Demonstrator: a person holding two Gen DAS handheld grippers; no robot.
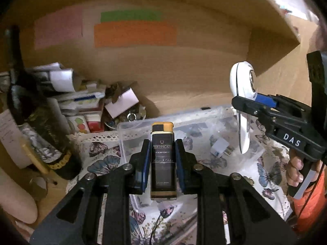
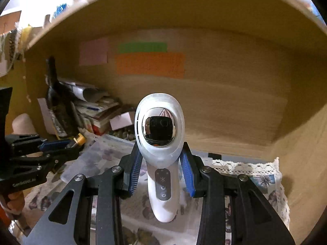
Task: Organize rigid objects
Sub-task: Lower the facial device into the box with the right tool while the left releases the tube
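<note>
My left gripper (image 1: pixel 162 153) is shut on a black lighter (image 1: pixel 162 159) with an orange-yellow cap, held upright above a clear plastic box (image 1: pixel 204 120) on the butterfly cloth. My right gripper (image 2: pixel 162 163) is shut on a white handheld device (image 2: pixel 160 143) with a chrome oval head and grey button strip, held upright. In the left wrist view the right gripper (image 1: pixel 259 102) holds the device (image 1: pixel 243 106) at the right, over the box. In the right wrist view the left gripper (image 2: pixel 67 145) shows at the left with the lighter's cap (image 2: pixel 79 139).
A wooden shelf alcove surrounds the scene, with pink, green and orange paper notes (image 1: pixel 134 33) on the back wall. A dark bottle (image 1: pixel 45 126), stacked papers and small boxes (image 1: pixel 85 100) and a bowl of coins (image 1: pixel 130 116) crowd the left. A lace-edged butterfly cloth (image 2: pixel 263 179) covers the shelf floor.
</note>
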